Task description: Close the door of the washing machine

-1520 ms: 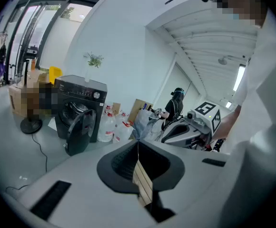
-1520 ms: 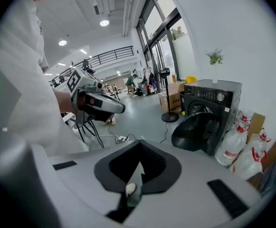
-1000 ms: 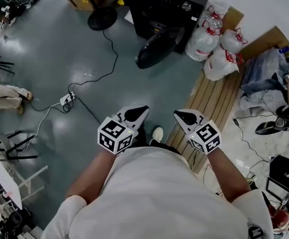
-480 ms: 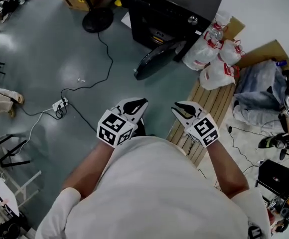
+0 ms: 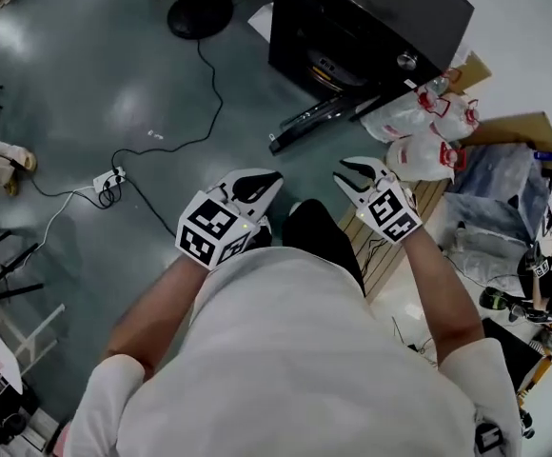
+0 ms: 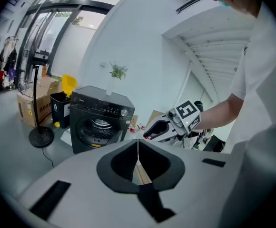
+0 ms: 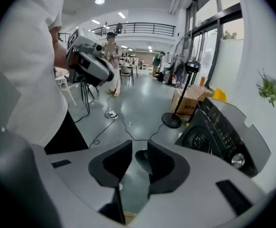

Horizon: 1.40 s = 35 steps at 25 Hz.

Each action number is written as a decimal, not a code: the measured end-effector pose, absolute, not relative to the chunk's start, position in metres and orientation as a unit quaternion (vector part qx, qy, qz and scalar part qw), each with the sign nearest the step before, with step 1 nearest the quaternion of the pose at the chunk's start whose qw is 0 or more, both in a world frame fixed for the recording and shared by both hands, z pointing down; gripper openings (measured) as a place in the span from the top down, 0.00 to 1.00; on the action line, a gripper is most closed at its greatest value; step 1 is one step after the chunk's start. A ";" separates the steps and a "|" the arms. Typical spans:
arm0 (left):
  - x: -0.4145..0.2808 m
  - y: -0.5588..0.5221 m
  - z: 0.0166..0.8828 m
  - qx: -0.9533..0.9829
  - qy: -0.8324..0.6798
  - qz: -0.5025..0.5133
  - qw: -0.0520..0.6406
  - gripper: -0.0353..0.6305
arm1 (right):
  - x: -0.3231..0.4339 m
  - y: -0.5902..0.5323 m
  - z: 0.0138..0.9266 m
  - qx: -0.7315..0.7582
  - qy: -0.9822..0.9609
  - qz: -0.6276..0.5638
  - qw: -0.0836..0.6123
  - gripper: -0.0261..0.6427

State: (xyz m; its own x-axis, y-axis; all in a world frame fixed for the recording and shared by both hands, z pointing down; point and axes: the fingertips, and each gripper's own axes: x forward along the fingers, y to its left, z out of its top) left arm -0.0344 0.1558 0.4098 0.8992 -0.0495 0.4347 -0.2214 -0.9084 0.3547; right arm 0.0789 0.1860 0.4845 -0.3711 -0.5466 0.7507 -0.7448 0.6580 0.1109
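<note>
The black front-loading washing machine (image 5: pixel 381 17) stands at the top of the head view. Its round door (image 5: pixel 316 115) hangs swung out over the floor. Both grippers are held in front of the person's chest, well short of the machine. My left gripper (image 5: pixel 260 183) is shut with nothing in it; in its own view the jaw tips (image 6: pixel 138 142) meet below the machine's drum opening (image 6: pixel 99 128). My right gripper (image 5: pixel 358 169) has its jaws opening, with a clear gap (image 7: pixel 139 161) and nothing held; the machine (image 7: pixel 221 132) lies to its right.
A floor fan's round base (image 5: pixel 200 12) stands left of the machine, and a black cable runs to a power strip (image 5: pixel 109 180). White tied bags (image 5: pixel 428 131) and a wooden pallet (image 5: pixel 395 250) lie to the right. Someone's foot (image 5: pixel 0 160) shows at far left.
The person has stepped closer to the washing machine, carrying both grippers forward. The right gripper has rolled and its jaws have parted. The left gripper stays shut.
</note>
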 end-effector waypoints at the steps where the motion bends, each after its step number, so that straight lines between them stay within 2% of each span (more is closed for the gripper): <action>1: -0.036 0.149 0.410 0.952 -0.079 0.210 0.207 0.92 | 0.082 0.177 0.490 0.380 -0.819 0.115 0.414 0.79; 10: -0.047 0.078 0.418 0.936 -0.159 0.213 0.231 0.92 | 0.117 0.098 0.556 0.252 -0.826 0.055 0.501 0.78; 21: -0.008 0.011 0.421 0.917 -0.200 0.224 0.261 0.92 | 0.151 0.059 0.643 0.090 -0.808 -0.004 0.582 0.75; 35: 0.020 -0.020 0.420 0.910 -0.213 0.222 0.278 0.92 | 0.155 0.062 0.683 -0.014 -0.796 -0.040 0.603 0.77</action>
State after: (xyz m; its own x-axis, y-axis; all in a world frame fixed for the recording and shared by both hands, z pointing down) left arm 0.0196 -0.0202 0.4201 0.8108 -0.2650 0.5219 -0.5111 -0.7551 0.4107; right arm 0.1549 0.0618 0.6828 -0.2712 -0.0257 0.9622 0.0704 0.9964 0.0464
